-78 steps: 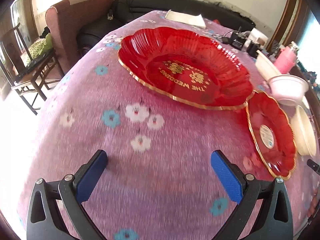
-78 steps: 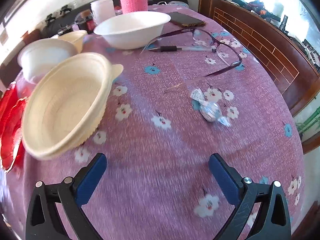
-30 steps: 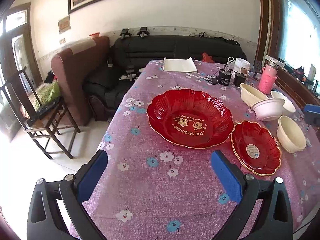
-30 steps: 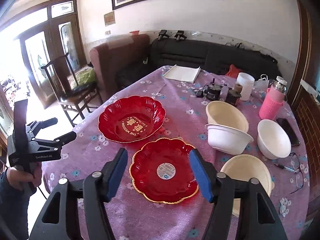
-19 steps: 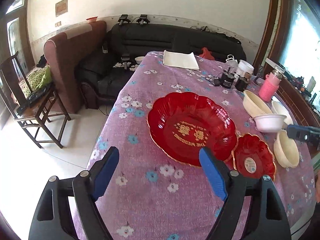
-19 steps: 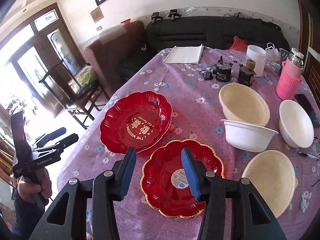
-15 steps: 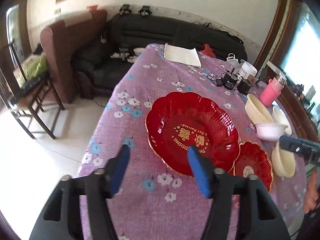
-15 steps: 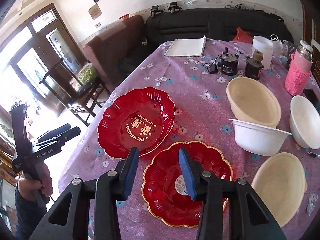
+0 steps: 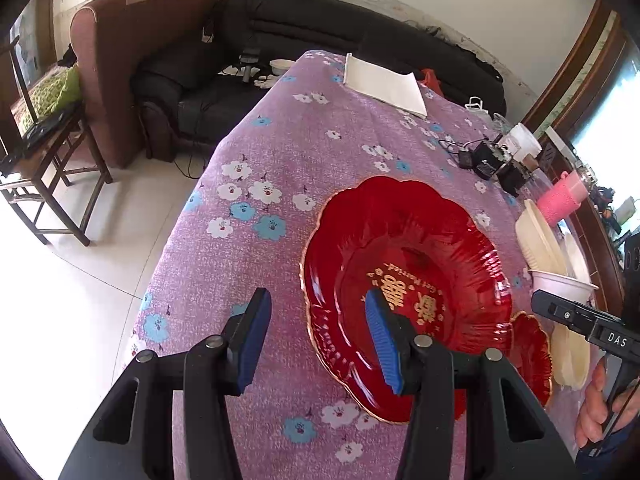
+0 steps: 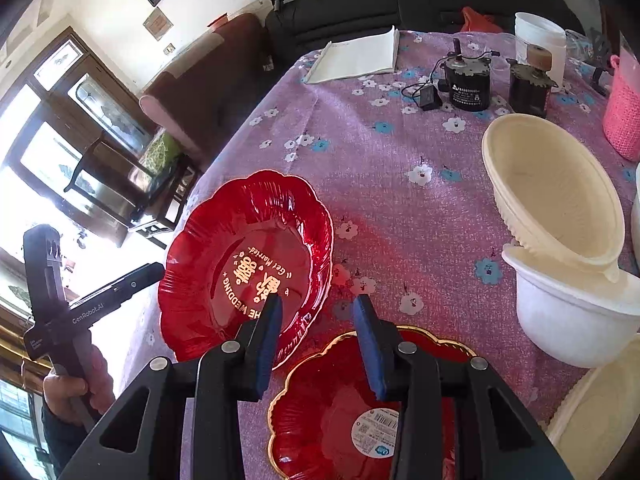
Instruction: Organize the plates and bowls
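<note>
A large red plate (image 9: 404, 280) with gold lettering lies on the purple flowered tablecloth; it also shows in the right wrist view (image 10: 244, 268). A small red plate (image 10: 360, 412) with a round sticker lies beside it, also in the left wrist view (image 9: 530, 356). My left gripper (image 9: 316, 340) is open and empty, above the large plate's left rim. My right gripper (image 10: 316, 336) is open and empty, above the gap between the two plates. A cream bowl (image 10: 556, 192) leans on a white bowl (image 10: 576, 312).
Another cream bowl (image 10: 600, 420) sits at the right edge. Two black motors (image 10: 468, 80), a white cup (image 10: 540, 36), a pink bottle (image 10: 624, 116) and a white notebook (image 10: 356, 58) lie at the far end. A sofa and a wooden chair (image 9: 44, 148) stand beyond the table.
Both grippers have come down from high above toward the red plates. The jaws of both have narrowed but stay open.
</note>
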Demonstrator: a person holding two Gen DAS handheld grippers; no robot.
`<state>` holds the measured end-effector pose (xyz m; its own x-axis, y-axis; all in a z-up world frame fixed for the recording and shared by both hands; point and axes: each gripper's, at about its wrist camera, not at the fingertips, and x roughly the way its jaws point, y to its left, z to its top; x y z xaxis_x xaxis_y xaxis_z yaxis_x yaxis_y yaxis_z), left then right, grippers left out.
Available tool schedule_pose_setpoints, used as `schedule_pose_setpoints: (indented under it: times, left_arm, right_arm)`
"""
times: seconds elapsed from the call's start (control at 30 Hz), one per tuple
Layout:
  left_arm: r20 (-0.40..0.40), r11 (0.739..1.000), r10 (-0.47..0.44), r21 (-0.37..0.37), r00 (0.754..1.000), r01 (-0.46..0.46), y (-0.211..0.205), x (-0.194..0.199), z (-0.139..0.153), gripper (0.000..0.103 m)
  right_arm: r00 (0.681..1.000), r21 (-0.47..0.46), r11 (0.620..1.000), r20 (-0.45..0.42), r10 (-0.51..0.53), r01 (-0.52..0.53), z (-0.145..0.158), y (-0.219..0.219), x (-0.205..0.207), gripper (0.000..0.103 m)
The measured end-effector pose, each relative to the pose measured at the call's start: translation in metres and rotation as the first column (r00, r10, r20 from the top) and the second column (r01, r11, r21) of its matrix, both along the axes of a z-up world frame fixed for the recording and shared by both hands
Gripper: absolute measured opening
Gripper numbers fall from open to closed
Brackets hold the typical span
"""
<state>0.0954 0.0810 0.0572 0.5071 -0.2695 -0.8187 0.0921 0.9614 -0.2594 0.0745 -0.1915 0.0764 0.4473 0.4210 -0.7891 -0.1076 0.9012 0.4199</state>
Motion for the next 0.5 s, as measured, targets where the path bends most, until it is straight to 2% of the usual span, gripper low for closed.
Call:
schedule_pose_setpoints:
  times: [0.03,0.13,0.17,0.23,0.3,0.5]
  left_arm:
    - [-0.001,1.0,-0.004,-0.006,1.0,0.004,0.0,0.002,-0.002,0.047]
    - [-0.014,1.0,-0.016,-0.007,1.0,0.016,-0.005,0.009,-0.009,0.025]
    - [-0.016,1.0,-0.018,0.001,1.0,0.018,-0.008,0.01,-0.01,0.022]
    - [-0.013,0.999,-0.016,0.031,1.0,0.017,-0.011,0.012,-0.013,0.018]
    - [-0.012,0.999,-0.015,0.029,1.0,0.016,-0.012,0.013,-0.014,0.017]
    - [0.002,0.999,-0.013,0.04,1.0,0.013,-0.011,0.01,-0.012,0.017]
  right_arm:
    - [1.0,0.0,1.0,-0.005,0.003,-0.003,-0.003,0.001,0.002,0.032]
    - [1.0,-0.015,1.0,-0.013,0.001,-0.001,-0.01,0.004,0.009,0.024]
    - [1.0,-0.004,1.0,-0.02,0.006,-0.006,-0.012,0.005,0.011,0.022]
    - [1.0,0.0,1.0,-0.024,-0.001,0.001,-0.016,0.006,0.013,0.014]
    - [1.0,-0.002,1.0,-0.031,0.004,-0.004,-0.019,0.008,0.014,0.01]
    - [1.0,-0.003,1.0,-0.025,-0.014,0.014,-0.019,0.009,0.012,0.007]
